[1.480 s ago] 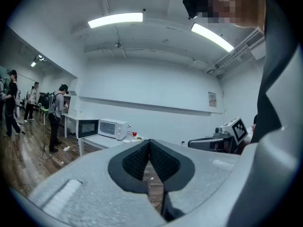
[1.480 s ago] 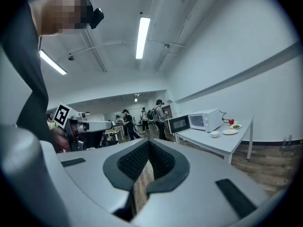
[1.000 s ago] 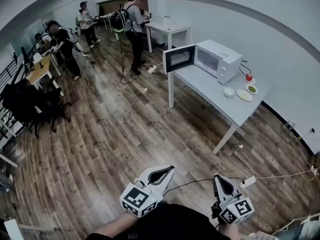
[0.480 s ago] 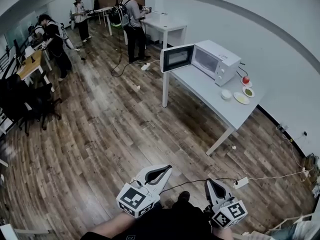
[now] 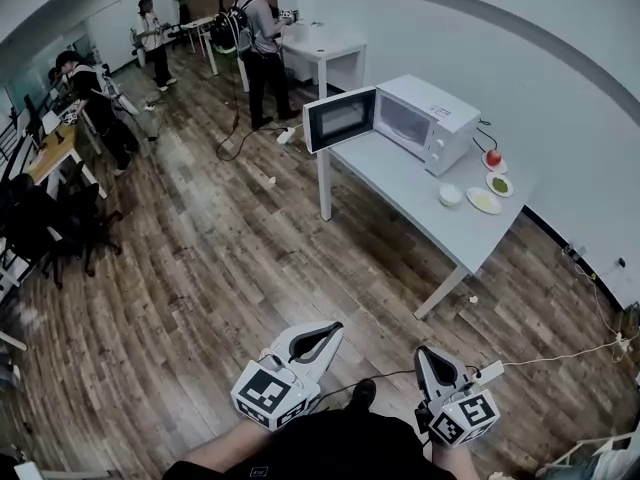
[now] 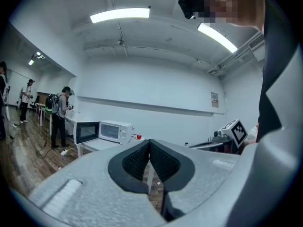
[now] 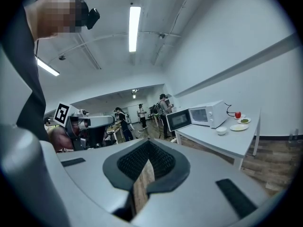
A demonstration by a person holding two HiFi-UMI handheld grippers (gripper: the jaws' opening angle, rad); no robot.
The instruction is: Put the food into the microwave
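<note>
Both pairs of jaws are closed, tip against tip, with nothing held. The left gripper (image 6: 148,143) shows only a sliver of floor behind its ribbed pads, and the right gripper (image 7: 148,143) shows the same. In the head view the two grippers sit low in the frame in front of the person, side by side and a little apart. Both point across the wooden floor (image 5: 230,258) toward the desk and are well apart from it. A white power strip (image 5: 489,371) lies on the floor just beyond the right gripper, its cable running off to the right.

The white desk (image 5: 400,183) stands against the wall. The microwave (image 5: 425,118) sits at its far end with its door (image 5: 340,119) swung wide open to the left. The food is outside the microwave, on the desk on its right side near the wall:
- a red fruit (image 5: 493,156) on a small plate
- a plate of green food (image 5: 501,183)
- a yellowish plate (image 5: 484,201)
- a small white bowl (image 5: 451,195), nearest the desk's middle

Beyond the desk stands a second white table (image 5: 325,46). Several people (image 5: 255,28) stand at the far end of the room.
</note>
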